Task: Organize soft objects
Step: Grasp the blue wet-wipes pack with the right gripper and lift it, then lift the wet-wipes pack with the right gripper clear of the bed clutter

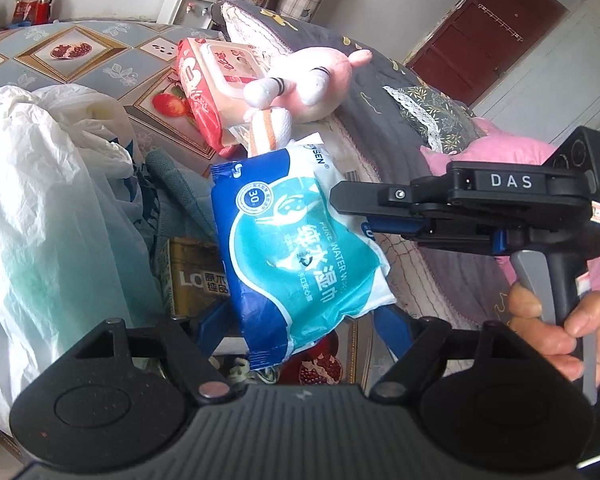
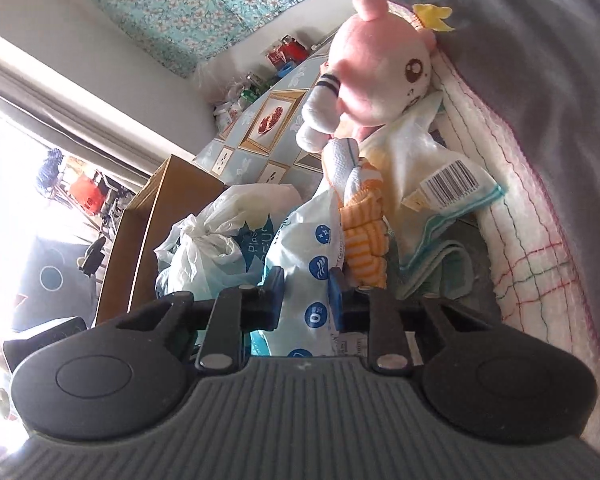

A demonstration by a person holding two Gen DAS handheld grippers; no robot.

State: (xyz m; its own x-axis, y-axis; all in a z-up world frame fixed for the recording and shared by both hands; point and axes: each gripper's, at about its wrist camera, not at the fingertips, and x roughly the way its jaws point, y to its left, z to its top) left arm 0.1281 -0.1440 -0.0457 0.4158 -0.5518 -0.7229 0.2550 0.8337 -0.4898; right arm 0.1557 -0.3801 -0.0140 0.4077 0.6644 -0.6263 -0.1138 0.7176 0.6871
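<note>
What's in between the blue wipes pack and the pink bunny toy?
In the left wrist view, an orange-striped cloth sits between the blue wipes pack and the pink bunny toy.

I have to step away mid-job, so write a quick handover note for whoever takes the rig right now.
Right gripper: jaws closed on the blue wet-wipes pack, gripping one edge.
Left gripper: jaws open; the same pack hangs between them, not pressed.
Behind the pack: the pink plush toy against the grey quilt, the red wipes pack beside it, an orange striped cloth and a folded white cloth below the toy. White plastic bags at the left.
Done: blue pack lifted.
Left: place it, then sort the toy, cloths and red pack.
</note>
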